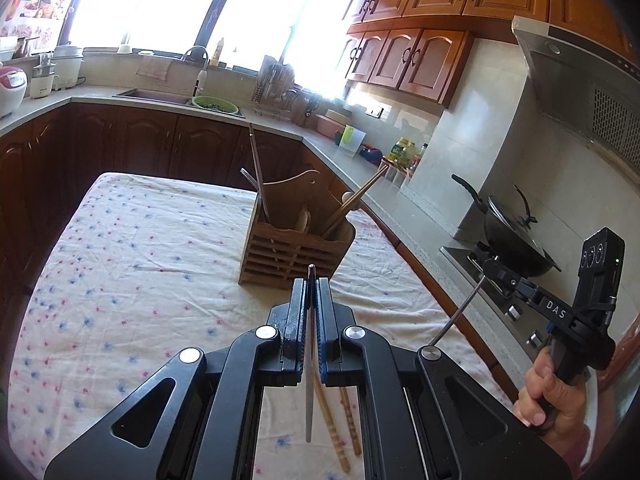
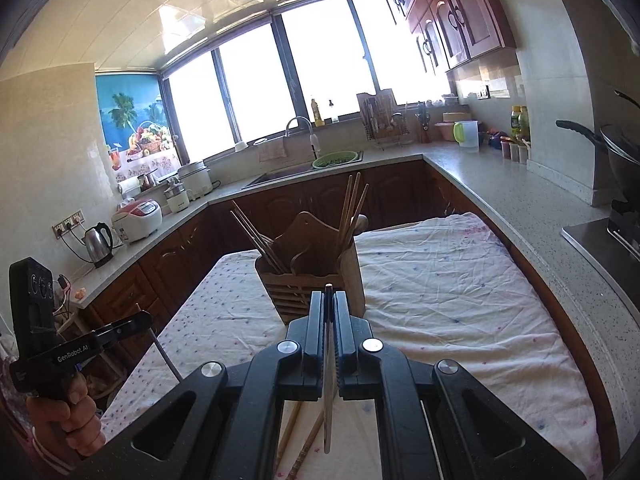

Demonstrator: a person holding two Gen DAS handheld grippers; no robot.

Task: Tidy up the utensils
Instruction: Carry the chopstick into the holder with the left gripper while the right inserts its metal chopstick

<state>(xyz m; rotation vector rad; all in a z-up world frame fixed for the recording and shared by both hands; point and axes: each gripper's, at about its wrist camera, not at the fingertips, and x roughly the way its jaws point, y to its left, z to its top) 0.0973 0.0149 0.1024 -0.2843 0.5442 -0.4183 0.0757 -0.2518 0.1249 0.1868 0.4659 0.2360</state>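
Metal chopsticks, one pinched in each closed claw: left gripper [image 1: 311, 280], right gripper [image 2: 329, 294]. Wooden holder [image 1: 296, 246] ahead on floral cloth [image 1: 132, 264]. Advice: tilt tips down over compartment, then release. Bamboo chopsticks [image 1: 334, 432] left on cloth.

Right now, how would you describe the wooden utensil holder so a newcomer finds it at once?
Start at the flowered tablecloth covering the table in the middle of the kitchen. The wooden utensil holder stands upright on its far part, the only standing thing on the cloth. It has slatted sides and a curved back panel, with chopsticks sticking out, unlike the loose chopsticks lying nearer.
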